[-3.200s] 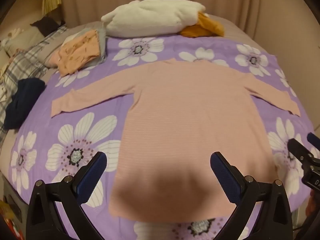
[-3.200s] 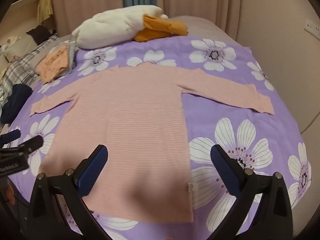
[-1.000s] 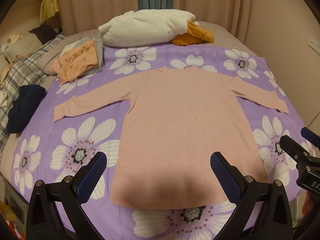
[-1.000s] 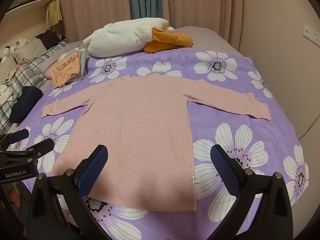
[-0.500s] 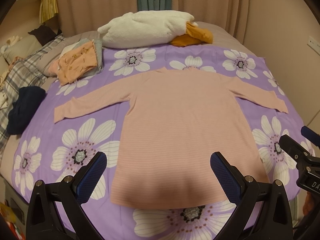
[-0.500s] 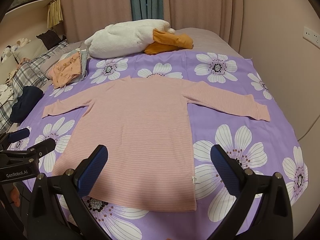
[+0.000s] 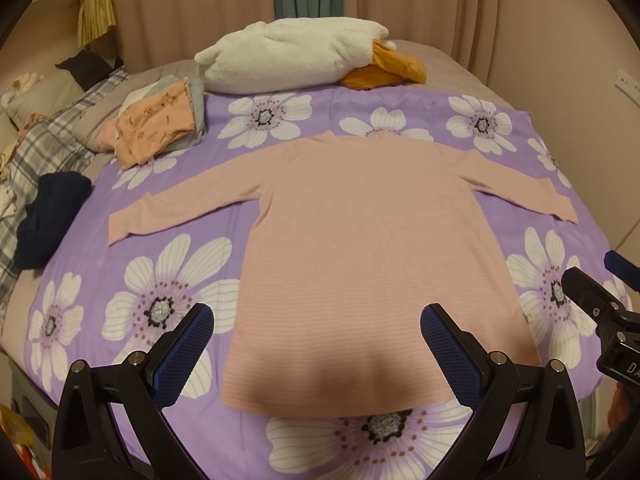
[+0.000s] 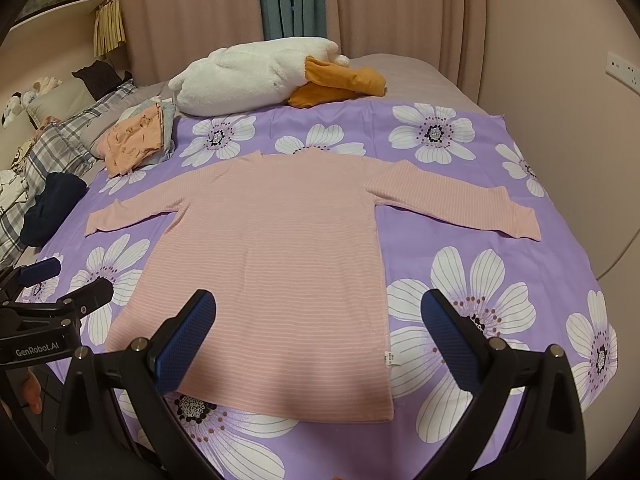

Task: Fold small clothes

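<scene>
A pink striped long-sleeve shirt point(image 7: 360, 240) lies flat on the purple flowered sheet point(image 7: 168, 280), sleeves spread out to both sides, hem toward me. It also shows in the right wrist view point(image 8: 276, 264). My left gripper point(image 7: 316, 344) is open and empty, held above the hem near the bed's front edge. My right gripper point(image 8: 318, 332) is open and empty, above the shirt's lower right corner. The right gripper also shows at the right edge of the left wrist view point(image 7: 600, 304), and the left gripper at the left edge of the right wrist view point(image 8: 52, 296).
A pile of folded small clothes point(image 7: 160, 124) lies at the back left. A white plush pillow point(image 7: 292, 56) with an orange part point(image 7: 384, 68) lies at the back. A dark navy garment point(image 7: 44, 216) and a plaid blanket point(image 7: 48, 148) are at the left. A wall is on the right.
Both grippers have drawn back and up slightly since 3.2 s ago, so more of the bed shows. The shirt has not moved.
</scene>
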The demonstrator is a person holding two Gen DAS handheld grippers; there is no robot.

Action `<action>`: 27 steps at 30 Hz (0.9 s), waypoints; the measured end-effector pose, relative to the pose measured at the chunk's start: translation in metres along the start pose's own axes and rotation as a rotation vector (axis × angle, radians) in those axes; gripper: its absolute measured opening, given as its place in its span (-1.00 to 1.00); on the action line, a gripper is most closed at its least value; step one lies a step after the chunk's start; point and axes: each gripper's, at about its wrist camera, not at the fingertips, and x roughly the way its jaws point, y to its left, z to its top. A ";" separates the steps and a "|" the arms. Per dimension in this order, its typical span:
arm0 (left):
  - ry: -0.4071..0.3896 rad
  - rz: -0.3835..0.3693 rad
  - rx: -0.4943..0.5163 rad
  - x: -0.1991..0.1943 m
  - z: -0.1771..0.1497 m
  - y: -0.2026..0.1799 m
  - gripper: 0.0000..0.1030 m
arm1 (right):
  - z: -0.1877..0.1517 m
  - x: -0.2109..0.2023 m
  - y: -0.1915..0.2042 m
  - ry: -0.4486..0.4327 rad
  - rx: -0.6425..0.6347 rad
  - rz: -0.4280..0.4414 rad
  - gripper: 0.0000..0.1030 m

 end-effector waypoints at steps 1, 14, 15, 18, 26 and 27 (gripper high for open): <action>0.000 0.000 0.000 0.000 0.000 0.000 0.98 | 0.000 0.000 -0.001 0.003 0.003 -0.001 0.99; 0.084 -0.142 -0.088 0.041 0.001 0.007 0.98 | -0.013 0.034 -0.045 0.061 0.226 0.180 0.99; 0.096 -0.167 -0.103 0.047 0.001 0.009 0.98 | -0.017 0.043 -0.056 0.070 0.278 0.207 0.99; 0.130 -0.231 -0.158 0.068 0.000 0.012 0.98 | -0.032 0.065 -0.090 0.089 0.427 0.232 0.99; 0.169 -0.314 -0.236 0.103 0.009 0.015 0.98 | -0.040 0.108 -0.202 0.017 0.714 0.106 1.00; 0.176 -0.330 -0.246 0.107 0.011 0.015 0.98 | -0.039 0.113 -0.214 0.012 0.748 0.115 0.98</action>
